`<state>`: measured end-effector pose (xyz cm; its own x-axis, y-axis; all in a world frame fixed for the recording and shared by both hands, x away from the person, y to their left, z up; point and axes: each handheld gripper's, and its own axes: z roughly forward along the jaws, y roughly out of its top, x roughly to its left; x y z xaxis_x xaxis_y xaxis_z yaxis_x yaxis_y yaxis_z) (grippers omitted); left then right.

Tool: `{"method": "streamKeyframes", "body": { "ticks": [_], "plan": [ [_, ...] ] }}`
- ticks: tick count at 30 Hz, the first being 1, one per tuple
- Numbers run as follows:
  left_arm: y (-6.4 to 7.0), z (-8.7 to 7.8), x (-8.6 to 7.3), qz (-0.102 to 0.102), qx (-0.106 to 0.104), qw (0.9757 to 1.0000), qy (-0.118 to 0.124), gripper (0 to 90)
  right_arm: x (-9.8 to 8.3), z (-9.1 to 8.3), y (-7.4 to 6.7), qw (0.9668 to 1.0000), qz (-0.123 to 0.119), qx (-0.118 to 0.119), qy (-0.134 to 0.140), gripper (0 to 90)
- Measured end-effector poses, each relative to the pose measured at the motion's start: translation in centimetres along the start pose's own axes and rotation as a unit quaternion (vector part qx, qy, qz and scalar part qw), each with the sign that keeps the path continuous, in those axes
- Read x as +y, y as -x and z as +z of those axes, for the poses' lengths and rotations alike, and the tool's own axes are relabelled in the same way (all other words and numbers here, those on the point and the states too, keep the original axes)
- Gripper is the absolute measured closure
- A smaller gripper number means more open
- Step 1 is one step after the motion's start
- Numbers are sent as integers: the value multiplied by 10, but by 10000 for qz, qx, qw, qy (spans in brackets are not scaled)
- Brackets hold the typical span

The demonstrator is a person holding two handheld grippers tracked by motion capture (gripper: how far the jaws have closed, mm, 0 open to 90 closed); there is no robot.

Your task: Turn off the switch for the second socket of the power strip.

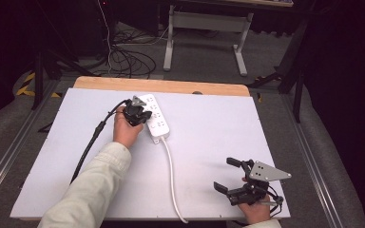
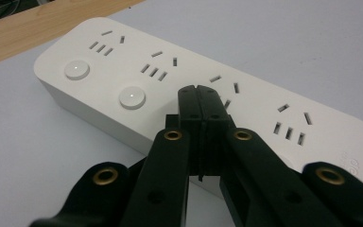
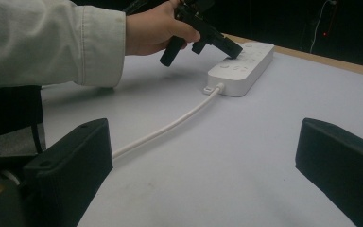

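Note:
A white power strip (image 1: 156,118) lies on the white table, with round buttons and several sockets on top (image 2: 137,75). Its white cord (image 1: 173,176) runs toward the table's near edge. My left gripper (image 1: 142,117) is shut, with nothing between its jaws. Its joined tips (image 2: 199,94) rest on the strip's top face beside the second round button (image 2: 132,97). The right gripper view shows that tip on the strip (image 3: 246,66) from the side. My right gripper (image 1: 228,175) sits open near the front right of the table, jaws wide apart and empty.
The white table board (image 1: 218,128) has a wooden strip (image 1: 161,85) along its far edge. A black cable (image 1: 90,142) trails from the left gripper across the table's left part. Beyond the table stand a desk frame (image 1: 204,33) and floor cables (image 1: 128,57).

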<state>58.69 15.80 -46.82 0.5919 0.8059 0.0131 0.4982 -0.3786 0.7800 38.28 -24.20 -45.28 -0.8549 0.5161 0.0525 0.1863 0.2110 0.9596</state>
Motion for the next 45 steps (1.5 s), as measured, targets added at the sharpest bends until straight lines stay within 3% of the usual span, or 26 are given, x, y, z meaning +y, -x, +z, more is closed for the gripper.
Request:
{"method": "streamKeyframes", "body": {
  "ticks": [5,11,19,36,43,44,45],
  "plan": [
    [4,1,4,-12,-40,9999,-151,900,0,0,0,10000,3,3,-14,52],
    [3,1,4,-83,-77,9998,-150,900,-1,0,1,10000,11,3,-16,52],
    [6,1,5,4,73,9998,-176,900,-1,0,0,10000,20,12,-18,51],
    [8,-1,6,-23,115,9993,-351,900,-2,-1,0,10000,33,31,-31,51],
    [7,-1,7,-17,93,9993,-349,900,-2,-2,-1,10000,40,26,-36,51],
    [6,-1,7,-61,-52,9999,-153,900,-3,-2,-1,10000,45,17,-34,51],
    [6,-1,7,-61,-52,9999,-153,900,-3,-2,0,10000,50,16,-31,51]
  ]
}}
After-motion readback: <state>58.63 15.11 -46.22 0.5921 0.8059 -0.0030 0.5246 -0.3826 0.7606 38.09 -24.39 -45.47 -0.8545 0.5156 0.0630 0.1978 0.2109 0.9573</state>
